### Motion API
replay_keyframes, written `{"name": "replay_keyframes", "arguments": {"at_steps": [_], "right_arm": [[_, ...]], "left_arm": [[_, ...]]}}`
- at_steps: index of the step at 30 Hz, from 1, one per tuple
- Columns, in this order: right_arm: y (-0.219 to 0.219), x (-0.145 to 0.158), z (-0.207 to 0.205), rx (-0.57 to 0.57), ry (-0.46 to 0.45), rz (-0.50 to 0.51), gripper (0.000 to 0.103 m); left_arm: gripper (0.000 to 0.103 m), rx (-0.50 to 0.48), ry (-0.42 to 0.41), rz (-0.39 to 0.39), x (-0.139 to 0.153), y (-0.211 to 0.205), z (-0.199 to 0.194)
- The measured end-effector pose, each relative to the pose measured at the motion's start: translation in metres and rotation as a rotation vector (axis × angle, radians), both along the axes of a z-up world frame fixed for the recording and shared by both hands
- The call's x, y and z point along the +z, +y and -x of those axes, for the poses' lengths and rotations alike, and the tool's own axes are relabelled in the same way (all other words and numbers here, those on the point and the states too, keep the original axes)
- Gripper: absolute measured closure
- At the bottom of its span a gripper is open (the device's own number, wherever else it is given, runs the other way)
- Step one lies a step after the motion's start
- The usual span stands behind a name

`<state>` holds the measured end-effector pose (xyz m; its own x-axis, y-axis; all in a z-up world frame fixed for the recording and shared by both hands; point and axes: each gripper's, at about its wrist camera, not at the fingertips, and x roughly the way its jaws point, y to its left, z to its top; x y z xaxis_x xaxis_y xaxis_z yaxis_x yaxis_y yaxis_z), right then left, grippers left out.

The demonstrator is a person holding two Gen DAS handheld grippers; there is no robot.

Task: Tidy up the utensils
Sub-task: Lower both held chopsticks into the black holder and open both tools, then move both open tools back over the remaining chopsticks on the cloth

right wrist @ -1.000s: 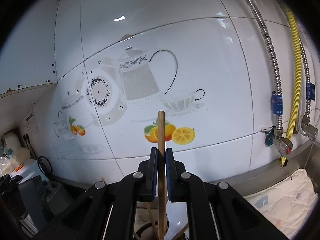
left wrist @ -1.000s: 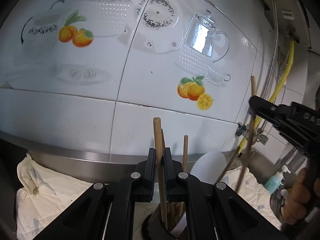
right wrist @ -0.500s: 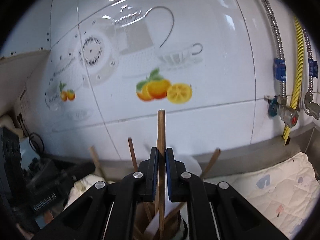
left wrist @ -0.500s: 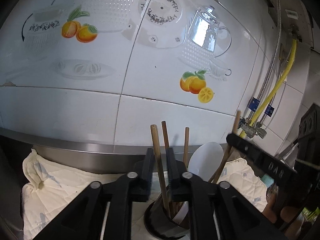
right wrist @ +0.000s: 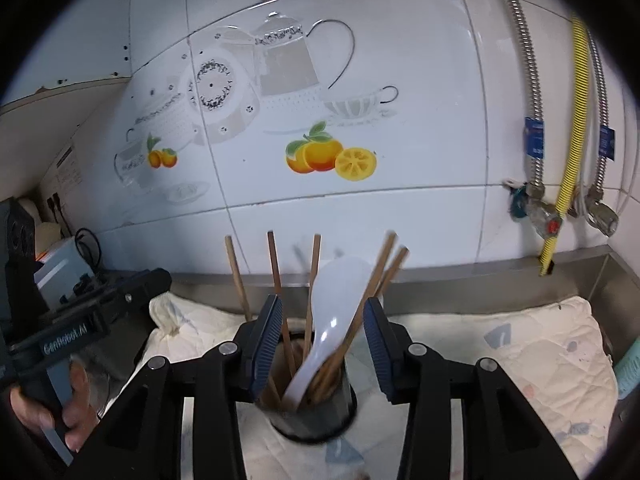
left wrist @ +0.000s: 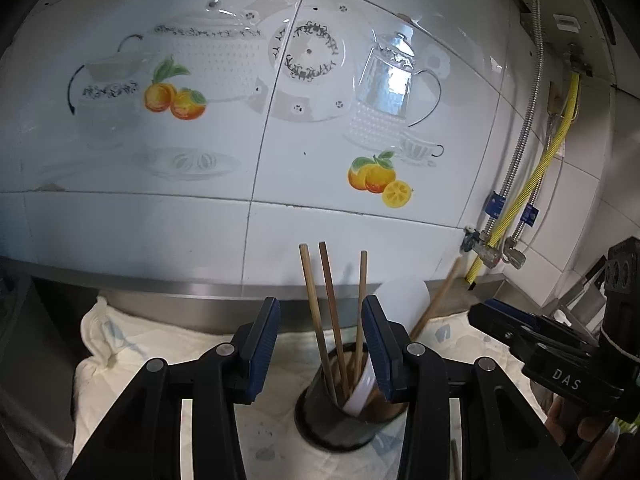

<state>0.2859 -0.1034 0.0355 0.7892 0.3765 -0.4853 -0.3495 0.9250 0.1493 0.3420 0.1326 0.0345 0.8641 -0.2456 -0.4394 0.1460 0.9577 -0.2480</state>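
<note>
The left gripper [left wrist: 320,344] has its blue-padded fingers [left wrist: 262,344] spread wide with nothing between them; the right gripper [right wrist: 322,342] is spread just as wide and also holds nothing. Both hang above and near the same dark round holder [left wrist: 344,420], which stands on a pale quilted cloth [left wrist: 132,344] in front of the steel ledge [left wrist: 180,300].

In the holder, the wooden chopsticks [left wrist: 332,316] stand with their long axes nearly upright and their square ends pointing up toward the tiled wall [left wrist: 280,220]. From the right wrist view, three chopsticks [right wrist: 276,280] lean slightly left or stand straight, and two more lean to the right, blurred. A white plastic spoon [right wrist: 332,320] sits among them, bowl up, handle down in the holder [right wrist: 316,412], tilted to the right.

The right gripper's body, seen at the right of the left wrist view, bears white letters "DAS" [left wrist: 566,380]. The left gripper's body, at the left of the right wrist view, carries a label [right wrist: 66,338] that looks like "GenRobot.AI", though it is blurred. The tiles show printed teapots and oranges [right wrist: 320,156]. At far right, a yellow hose [right wrist: 568,152] and metal hoses run down the wall to valves.
</note>
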Motion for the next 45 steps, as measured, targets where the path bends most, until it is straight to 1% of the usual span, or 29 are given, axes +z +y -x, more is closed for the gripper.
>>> {"name": "replay_keyframes", "arguments": {"at_steps": [3, 7, 11, 17, 20, 25, 26, 30, 38, 40, 45], "right_arm": [[-0.012, -0.004, 0.015, 0.01, 0.022, 0.017, 0.057], [-0.032, -0.018, 0.032, 0.002, 0.088, 0.027, 0.057], [-0.054, -0.035, 0.047, -0.021, 0.159, 0.029, 0.057], [-0.083, -0.071, 0.064, -0.066, 0.285, 0.019, 0.057], [-0.093, -0.087, 0.069, -0.084, 0.337, -0.004, 0.057], [-0.094, -0.114, 0.071, -0.1, 0.407, 0.004, 0.07], [-0.093, -0.119, 0.071, -0.102, 0.422, 0.006, 0.07], [-0.089, -0.135, 0.069, -0.108, 0.464, 0.012, 0.081], [-0.081, -0.158, 0.052, -0.137, 0.523, 0.01, 0.084], [-0.079, -0.162, 0.048, -0.149, 0.536, 0.018, 0.086], [-0.075, -0.168, 0.042, -0.167, 0.547, 0.031, 0.087]], "left_arm": [[0.057, -0.007, 0.042, -0.019, 0.001, -0.003, 0.014], [0.057, -0.037, 0.112, -0.053, -0.007, -0.016, 0.029], [0.057, -0.058, 0.173, -0.075, -0.023, -0.03, 0.047], [0.057, -0.081, 0.231, -0.106, -0.047, -0.052, 0.068], [0.057, -0.099, 0.267, -0.115, -0.059, -0.063, 0.075], [0.057, -0.144, 0.317, -0.128, -0.077, -0.081, 0.075], [0.057, -0.158, 0.331, -0.134, -0.082, -0.086, 0.075], [0.057, -0.2, 0.368, -0.173, -0.097, -0.104, 0.07], [0.057, -0.281, 0.429, -0.213, -0.124, -0.132, 0.056], [0.057, -0.295, 0.44, -0.215, -0.129, -0.134, 0.053], [0.058, -0.32, 0.474, -0.206, -0.142, -0.136, 0.045]]}}
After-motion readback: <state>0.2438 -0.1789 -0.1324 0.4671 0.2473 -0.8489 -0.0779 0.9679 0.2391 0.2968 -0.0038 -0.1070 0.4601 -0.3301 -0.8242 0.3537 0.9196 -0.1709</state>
